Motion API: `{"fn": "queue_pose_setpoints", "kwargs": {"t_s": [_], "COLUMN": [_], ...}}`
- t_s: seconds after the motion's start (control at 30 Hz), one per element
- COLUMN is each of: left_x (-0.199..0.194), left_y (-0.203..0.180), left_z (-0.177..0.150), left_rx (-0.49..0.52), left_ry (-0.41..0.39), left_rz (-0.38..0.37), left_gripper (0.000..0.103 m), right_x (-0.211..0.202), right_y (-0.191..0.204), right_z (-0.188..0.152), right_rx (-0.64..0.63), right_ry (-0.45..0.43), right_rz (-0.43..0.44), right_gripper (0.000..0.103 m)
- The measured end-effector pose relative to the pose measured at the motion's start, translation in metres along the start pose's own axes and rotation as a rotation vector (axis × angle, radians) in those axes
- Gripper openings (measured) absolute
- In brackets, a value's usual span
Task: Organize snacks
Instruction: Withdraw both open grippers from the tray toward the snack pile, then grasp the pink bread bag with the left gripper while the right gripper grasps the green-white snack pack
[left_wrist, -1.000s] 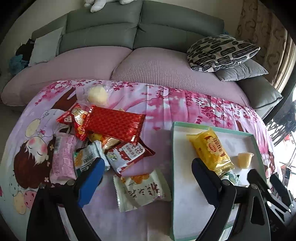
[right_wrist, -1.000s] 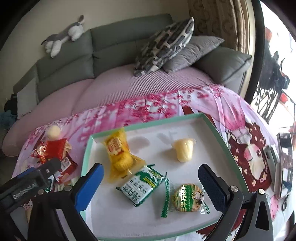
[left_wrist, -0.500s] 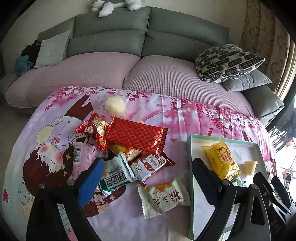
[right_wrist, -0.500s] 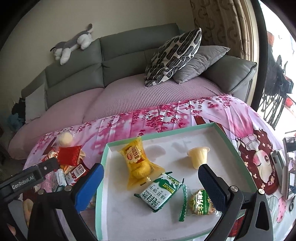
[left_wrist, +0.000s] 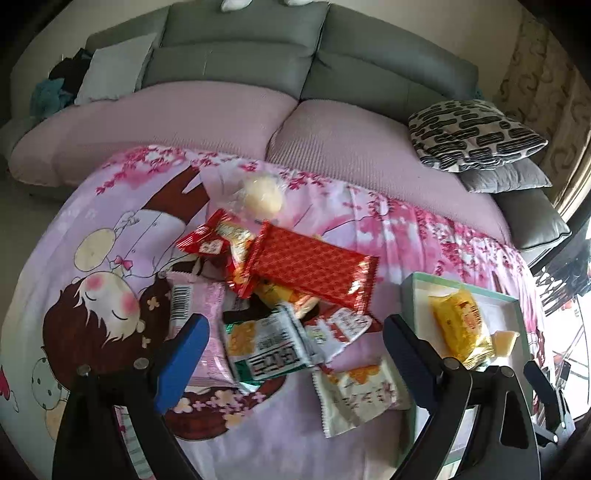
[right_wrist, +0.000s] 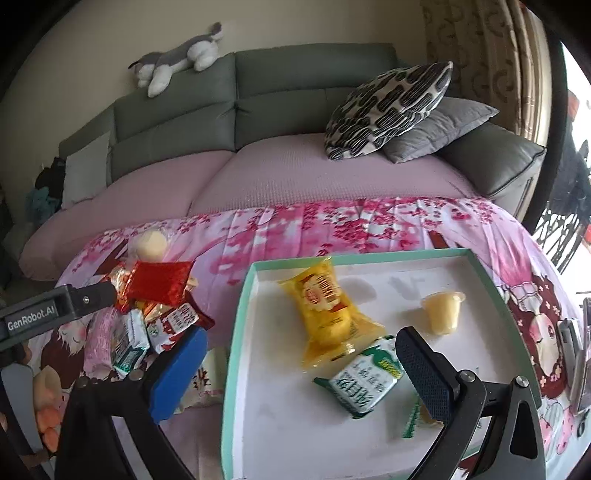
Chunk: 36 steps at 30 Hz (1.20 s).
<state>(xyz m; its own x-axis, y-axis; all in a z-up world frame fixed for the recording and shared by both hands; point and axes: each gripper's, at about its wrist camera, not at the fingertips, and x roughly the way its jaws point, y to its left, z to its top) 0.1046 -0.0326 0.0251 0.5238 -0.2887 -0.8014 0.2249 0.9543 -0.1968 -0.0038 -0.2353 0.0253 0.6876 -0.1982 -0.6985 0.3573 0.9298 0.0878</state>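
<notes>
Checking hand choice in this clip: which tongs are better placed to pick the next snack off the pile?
Left. The left tongs hang open right above the snack pile, while the right tongs, also open, sit above the tray.

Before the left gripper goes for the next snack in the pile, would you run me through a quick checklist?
1. Left gripper open and empty: ok.
2. Green-and-white packet lies between its fingers: ok.
3. Packet free of neighbours: not ok, other packets overlap it.
4. Tray has bare floor left: ok.
5. Right gripper open, empty: ok.
6. Right gripper clear of the tray: not ok, it hangs over it.
</notes>
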Motion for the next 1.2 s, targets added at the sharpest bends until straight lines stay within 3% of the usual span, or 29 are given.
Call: {"fn": "queue_pose_setpoints", "kwargs": {"t_s": [0.3, 0.63, 0.93, 1.0, 1.1, 1.2], "left_x": [0.009, 0.026, 0.047, 0.052, 0.058, 0.067], "left_y": [0.039, 0.077, 0.093, 0.092, 0.093, 0.095], "left_z": [0.006, 0.010, 0.004, 0.002, 0.002, -0.001], "left_rx": [-0.058, -0.157, -0.203, -0.197, -0.197, -0.209], "left_ry": [0.025, 0.119, 0.183, 0.197, 0.209, 0.236], "left_rz": [0.029, 0.037, 0.069, 0.063, 0.054, 0.044], "left_gripper": [0.095, 0.095, 0.095, 0.089, 0.067, 0.060], "right_x": [0.012, 0.036, 0.055, 0.058, 0.062, 0.064], "right_y": [0.031, 0.080, 0.131, 0.138, 0.144, 0.149], "right_z": [0.007, 0.005, -0.013, -0.015, -0.018, -0.021], "right_rx": [-0.022, -0.112, -0.235, -0.251, -0.268, -0.281], "right_ry": [0.035, 0.090, 0.147, 0.160, 0.170, 0.175], "right_rz": [0.099, 0.175, 0.236, 0.247, 0.248, 0.248], "right_gripper": [0.103, 0.101, 0.086, 0.081, 0.080, 0.077]}}
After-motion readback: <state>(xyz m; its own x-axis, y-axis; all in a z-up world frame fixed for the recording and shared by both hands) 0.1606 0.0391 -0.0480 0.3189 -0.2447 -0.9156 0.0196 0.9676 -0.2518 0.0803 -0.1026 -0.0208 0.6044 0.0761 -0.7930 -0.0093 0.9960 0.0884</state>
